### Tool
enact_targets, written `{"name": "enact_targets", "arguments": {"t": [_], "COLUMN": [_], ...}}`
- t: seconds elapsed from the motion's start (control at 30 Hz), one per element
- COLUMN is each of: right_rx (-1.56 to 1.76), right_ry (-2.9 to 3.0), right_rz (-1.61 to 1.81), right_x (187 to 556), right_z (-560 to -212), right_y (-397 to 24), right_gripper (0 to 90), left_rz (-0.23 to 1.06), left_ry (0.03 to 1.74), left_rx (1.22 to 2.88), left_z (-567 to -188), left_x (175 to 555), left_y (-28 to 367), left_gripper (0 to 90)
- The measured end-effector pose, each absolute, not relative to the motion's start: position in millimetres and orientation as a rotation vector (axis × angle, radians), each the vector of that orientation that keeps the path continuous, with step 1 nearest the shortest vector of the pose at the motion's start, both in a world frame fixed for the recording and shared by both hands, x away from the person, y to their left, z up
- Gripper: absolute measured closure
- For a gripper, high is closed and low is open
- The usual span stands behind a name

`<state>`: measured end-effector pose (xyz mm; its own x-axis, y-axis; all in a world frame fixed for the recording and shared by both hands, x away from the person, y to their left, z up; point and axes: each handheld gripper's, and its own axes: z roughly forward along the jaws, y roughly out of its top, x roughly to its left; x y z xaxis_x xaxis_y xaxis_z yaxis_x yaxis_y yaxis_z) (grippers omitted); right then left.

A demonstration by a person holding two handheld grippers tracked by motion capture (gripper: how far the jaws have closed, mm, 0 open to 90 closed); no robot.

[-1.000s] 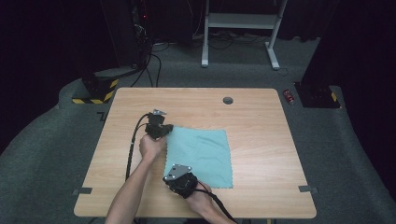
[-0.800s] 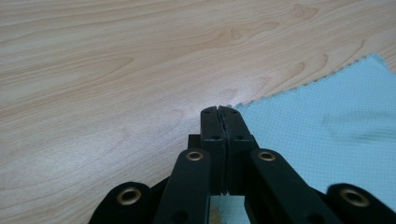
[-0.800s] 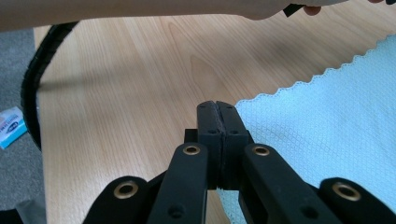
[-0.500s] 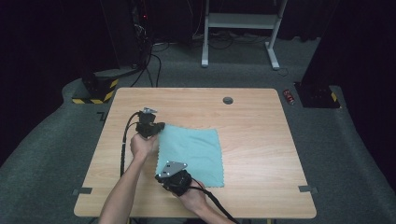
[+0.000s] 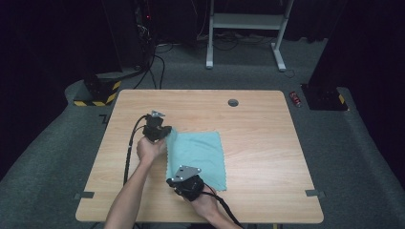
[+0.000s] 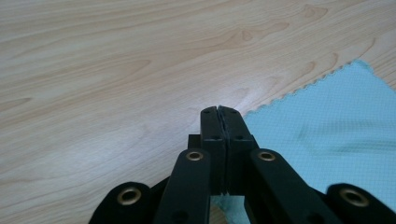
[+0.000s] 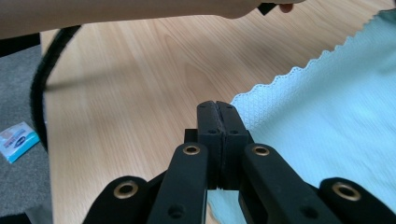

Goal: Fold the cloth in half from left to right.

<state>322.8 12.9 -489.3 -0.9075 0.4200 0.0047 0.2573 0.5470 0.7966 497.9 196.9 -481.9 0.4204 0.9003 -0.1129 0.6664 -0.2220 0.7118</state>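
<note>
High view: both grippers pinch the left edge of the teal cloth (image 5: 198, 152), left gripper (image 5: 160, 133) lifting its corner (fold barely begun), right gripper (image 5: 184, 183) holding low.

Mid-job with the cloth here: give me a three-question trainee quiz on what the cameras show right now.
1. True or false: the left gripper has lifted one edge of the teal cloth off the table.
2. Which edge of the cloth does the right gripper hold, near or far from the person?
3. Multiple choice: the round dark spot lies (a) on the cloth, (b) on bare wood beyond it, (c) under a hand.

Key: 1 true. 2 near. 3 b.
</note>
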Motion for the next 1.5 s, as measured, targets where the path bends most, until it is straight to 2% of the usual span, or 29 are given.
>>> {"name": "enact_targets", "arguments": {"t": [0.5,0.93,1.5], "right_rx": [0.707,0.829,0.889], "right_ry": [2.534,2.465,2.437], "right_rz": [1.209,1.192,1.183], "right_x": [320,320,314], "right_z": [-505,-506,-511], "right_y": [-49,-100,-125], "right_gripper": [89.8,89.9,89.8], "left_rz": [0.384,0.371,0.343], "left_ry": [1.216,1.191,1.124], "left_rx": [2.038,2.062,2.085], "left_z": [-488,-491,-493], "left_x": [512,519,523], "left_y": [134,103,66], "left_gripper": [89.0,89.0,88.8]}}
